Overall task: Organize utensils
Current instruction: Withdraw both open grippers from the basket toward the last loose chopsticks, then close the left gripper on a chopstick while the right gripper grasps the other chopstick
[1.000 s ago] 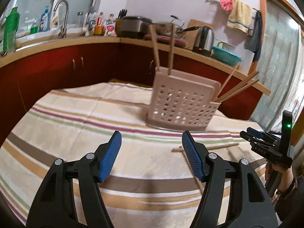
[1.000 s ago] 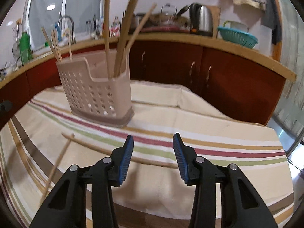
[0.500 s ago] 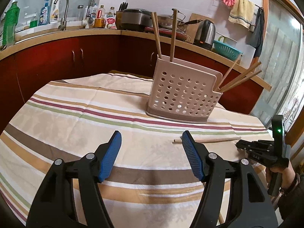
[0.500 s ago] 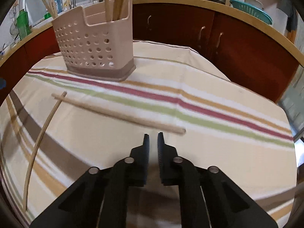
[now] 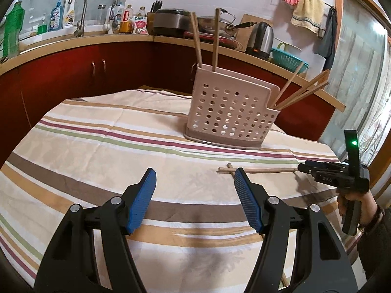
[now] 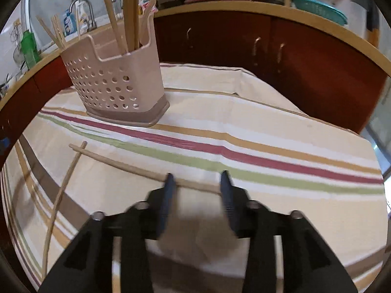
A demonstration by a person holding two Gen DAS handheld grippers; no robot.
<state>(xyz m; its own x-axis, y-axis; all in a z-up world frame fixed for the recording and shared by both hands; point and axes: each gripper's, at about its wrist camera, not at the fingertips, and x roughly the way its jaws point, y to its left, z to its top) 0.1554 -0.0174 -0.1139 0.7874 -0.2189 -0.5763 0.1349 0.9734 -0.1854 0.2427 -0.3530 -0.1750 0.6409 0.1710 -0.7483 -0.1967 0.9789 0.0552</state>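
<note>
A beige perforated utensil holder [image 5: 229, 114] stands on the striped tablecloth with several chopsticks in it; it also shows in the right wrist view [image 6: 114, 83]. Two loose chopsticks lie crossed on the cloth: a straight one [image 6: 127, 166] and a thinner one [image 6: 58, 200]. My right gripper [image 6: 198, 183] is open, its fingers blurred, with the straight chopstick's near end lying between them. In the left wrist view the right gripper [image 5: 303, 168] sits at that chopstick's end [image 5: 264, 170]. My left gripper [image 5: 194, 185] is open and empty above the cloth.
The table's edges [image 6: 366, 141] fall off close on the right and near sides. Red cabinets and a wooden counter [image 5: 122, 41] with a sink, bottles, pots and a kettle [image 5: 261, 36] surround the table.
My right gripper closed half a second ago, has opened again and moved forward onto the straight chopstick's end. My left gripper stayed open with little movement.
</note>
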